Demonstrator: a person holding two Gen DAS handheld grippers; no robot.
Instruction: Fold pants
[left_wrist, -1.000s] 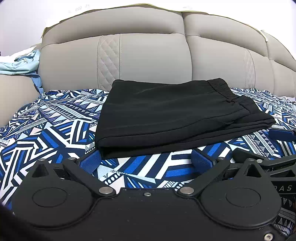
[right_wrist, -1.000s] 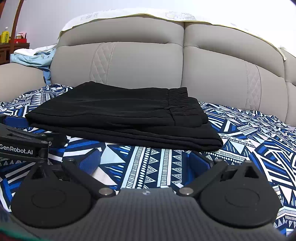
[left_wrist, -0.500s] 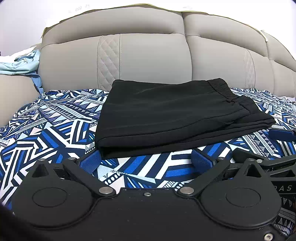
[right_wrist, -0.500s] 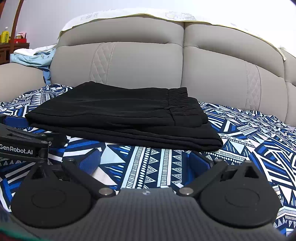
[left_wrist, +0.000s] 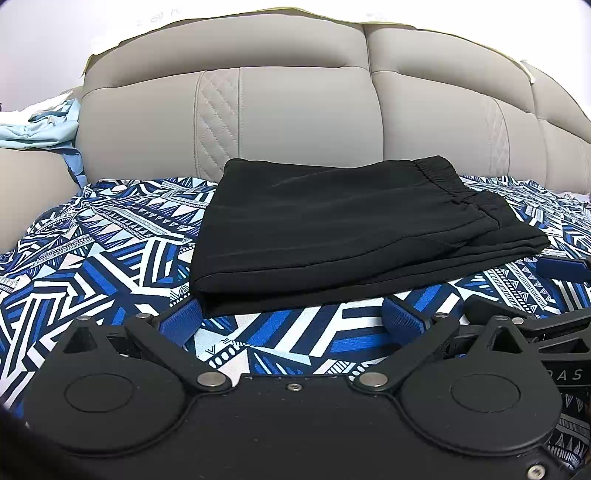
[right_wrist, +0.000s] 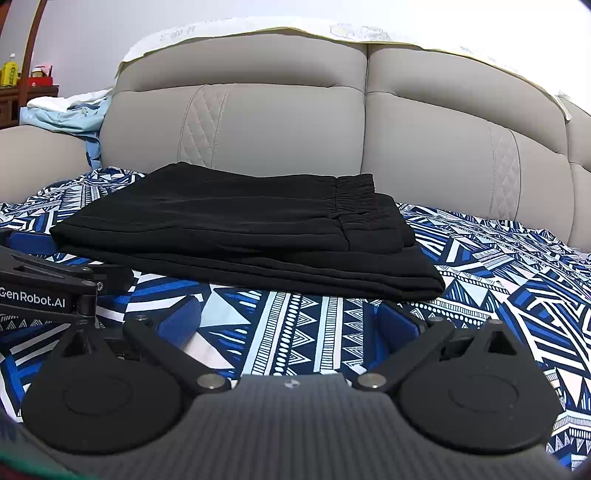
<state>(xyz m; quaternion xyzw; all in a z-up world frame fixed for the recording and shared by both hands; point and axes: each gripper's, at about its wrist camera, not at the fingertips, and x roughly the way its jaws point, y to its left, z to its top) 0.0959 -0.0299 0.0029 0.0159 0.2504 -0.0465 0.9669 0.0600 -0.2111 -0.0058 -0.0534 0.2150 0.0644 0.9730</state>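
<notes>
The pants (left_wrist: 332, 229) are laid folded at frame centre; both the left gripper (left_wrist: 291, 321) and the right gripper (right_wrist: 288, 325) are kept spread wide and empty below, as the folding seems finished.

No change: folded pants (left_wrist: 343, 229) and both claws sit exactly as before.

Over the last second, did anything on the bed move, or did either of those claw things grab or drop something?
Nothing visibly changed. The folded black pants lie in the same spot on the patterned bedspread, and neither the left gripper nor the right gripper moved, grabbed or released anything; both sit open, short of the pants.
</notes>
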